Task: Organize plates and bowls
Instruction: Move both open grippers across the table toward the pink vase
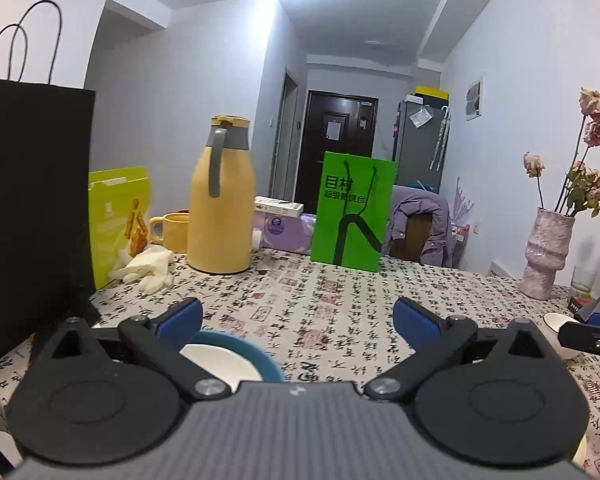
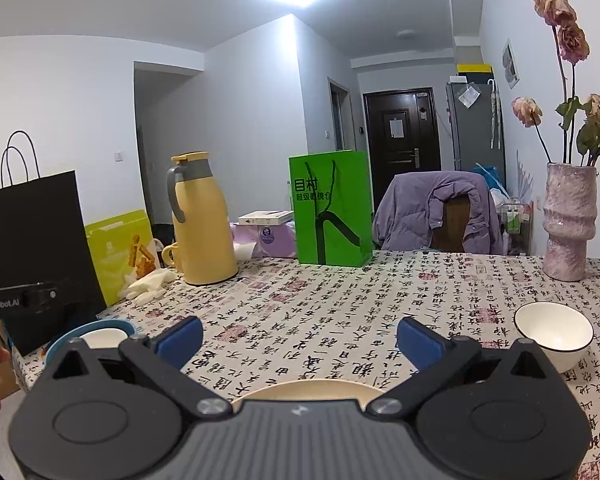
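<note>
Jaws spread wide, both grippers hover level over the tablecloth.

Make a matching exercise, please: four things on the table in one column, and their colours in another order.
Things:
1. thermos jug
2. paper bag with printed characters
3. vase
4. bowl with dark rim

Colours:
A. white
B. pink
C. yellow
D. green

Pairs: 1-C, 2-D, 3-B, 4-A
</note>
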Tool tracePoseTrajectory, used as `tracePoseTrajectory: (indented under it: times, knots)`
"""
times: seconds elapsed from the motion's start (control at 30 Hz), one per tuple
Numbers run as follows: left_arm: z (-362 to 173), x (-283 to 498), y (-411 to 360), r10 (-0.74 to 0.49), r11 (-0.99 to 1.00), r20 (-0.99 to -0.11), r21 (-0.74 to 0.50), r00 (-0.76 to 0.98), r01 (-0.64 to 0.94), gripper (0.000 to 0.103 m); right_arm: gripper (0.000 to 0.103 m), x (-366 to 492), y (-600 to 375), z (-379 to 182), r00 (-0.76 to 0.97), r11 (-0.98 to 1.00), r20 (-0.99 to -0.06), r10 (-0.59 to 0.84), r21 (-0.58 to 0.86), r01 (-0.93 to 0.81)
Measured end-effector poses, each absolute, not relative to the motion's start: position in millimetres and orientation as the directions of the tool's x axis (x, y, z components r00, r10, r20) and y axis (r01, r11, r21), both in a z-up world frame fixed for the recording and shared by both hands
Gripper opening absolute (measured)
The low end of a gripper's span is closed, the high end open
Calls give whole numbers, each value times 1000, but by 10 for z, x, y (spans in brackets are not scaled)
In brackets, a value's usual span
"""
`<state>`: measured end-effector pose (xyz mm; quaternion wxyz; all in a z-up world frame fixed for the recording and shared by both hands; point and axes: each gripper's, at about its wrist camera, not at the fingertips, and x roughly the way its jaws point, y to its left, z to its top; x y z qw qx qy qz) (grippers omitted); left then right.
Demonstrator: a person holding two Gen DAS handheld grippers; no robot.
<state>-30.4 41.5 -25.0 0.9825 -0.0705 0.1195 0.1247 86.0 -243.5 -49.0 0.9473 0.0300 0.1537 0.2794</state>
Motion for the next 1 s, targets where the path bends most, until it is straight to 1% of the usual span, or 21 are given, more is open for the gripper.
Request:
tracePoseTrajectory:
  times: [0.53, 0.73, 1.0]
  knots:
    - [-110, 81, -45, 177, 975, -231, -89, 957, -202, 103, 103, 1183, -2687, -332, 802, 848, -276, 530, 153, -508]
    - [-48, 243, -211, 146, 982, -228, -84, 963, -169, 103, 103, 1352, -2779, -312, 794, 852, -310, 523, 195, -485]
    - [39, 479, -340, 112, 984, -230, -111, 967, -140, 103, 103, 1569, -2889, -313, 777, 856, -362, 515, 254, -450]
